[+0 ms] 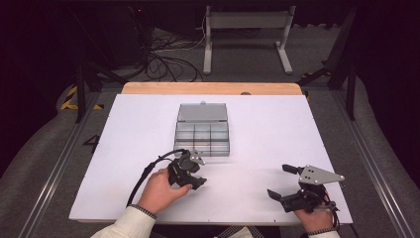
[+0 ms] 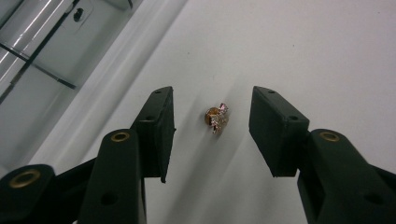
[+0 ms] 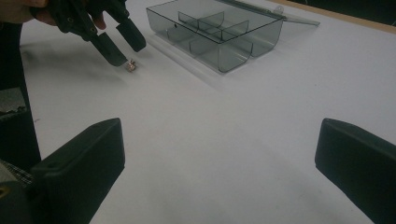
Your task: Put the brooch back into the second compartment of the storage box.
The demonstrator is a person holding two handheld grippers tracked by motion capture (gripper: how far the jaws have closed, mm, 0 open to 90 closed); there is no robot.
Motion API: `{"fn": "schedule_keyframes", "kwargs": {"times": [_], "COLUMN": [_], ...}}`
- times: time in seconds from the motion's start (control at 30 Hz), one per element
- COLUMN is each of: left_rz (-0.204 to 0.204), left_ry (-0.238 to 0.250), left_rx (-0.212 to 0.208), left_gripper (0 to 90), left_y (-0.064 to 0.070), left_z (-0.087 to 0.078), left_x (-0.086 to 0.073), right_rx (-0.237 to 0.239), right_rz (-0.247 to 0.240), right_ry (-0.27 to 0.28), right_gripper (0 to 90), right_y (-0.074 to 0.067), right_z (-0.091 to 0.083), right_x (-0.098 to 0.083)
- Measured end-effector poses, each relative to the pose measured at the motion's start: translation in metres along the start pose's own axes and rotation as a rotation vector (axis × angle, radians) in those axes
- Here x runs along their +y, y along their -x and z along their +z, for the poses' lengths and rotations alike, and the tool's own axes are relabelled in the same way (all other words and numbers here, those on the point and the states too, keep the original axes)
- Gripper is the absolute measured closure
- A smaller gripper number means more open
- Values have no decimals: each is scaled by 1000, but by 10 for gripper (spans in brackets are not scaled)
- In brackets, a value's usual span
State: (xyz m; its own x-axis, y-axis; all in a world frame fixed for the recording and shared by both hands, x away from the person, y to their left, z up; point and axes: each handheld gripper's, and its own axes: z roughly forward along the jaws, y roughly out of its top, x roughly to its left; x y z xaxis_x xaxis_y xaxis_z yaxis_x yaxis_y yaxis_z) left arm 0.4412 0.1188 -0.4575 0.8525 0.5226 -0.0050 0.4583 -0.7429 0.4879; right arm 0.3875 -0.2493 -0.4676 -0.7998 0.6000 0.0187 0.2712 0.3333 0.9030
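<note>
Near the box: your left gripper (image 1: 194, 179) pointed down at the white table (image 1: 277, 129), just in front of the clear compartment box (image 1: 202, 131).
Left jaws: you had them partly apart, gripping nothing.
Small gold trinket (image 2: 216, 117): lay on the table between those jaws, touching neither pad.
Right gripper (image 1: 283, 182): you held it well right of the box, jaws wide, empty.

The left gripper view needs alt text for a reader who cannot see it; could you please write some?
A small gold-and-silver metal trinket lies on the white table between the two open black jaws of the left gripper, which touch neither side of it. At upper left is part of a clear grey plastic compartment box.
</note>
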Motion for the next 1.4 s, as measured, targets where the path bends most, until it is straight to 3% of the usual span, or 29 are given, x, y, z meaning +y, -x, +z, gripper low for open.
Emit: {"fn": "schedule_keyframes", "kwargs": {"times": [0.57,1.1,1.4], "left_rz": [3,-3,-4], "left_ry": [-20,-35,-41], "left_rx": [-15,-5,-12], "left_gripper": [589,758,775], "left_y": [-2,-1,-1], "left_z": [7,10,10], "left_x": [2,1,2], "right_rx": [3,0,0], "right_rz": [-1,-5,-5], "right_ry": [-3,-6,-6], "right_gripper": [24,24,24], "right_y": [0,0,0], "right_z": [1,1,1], "right_x": [0,0,0]}}
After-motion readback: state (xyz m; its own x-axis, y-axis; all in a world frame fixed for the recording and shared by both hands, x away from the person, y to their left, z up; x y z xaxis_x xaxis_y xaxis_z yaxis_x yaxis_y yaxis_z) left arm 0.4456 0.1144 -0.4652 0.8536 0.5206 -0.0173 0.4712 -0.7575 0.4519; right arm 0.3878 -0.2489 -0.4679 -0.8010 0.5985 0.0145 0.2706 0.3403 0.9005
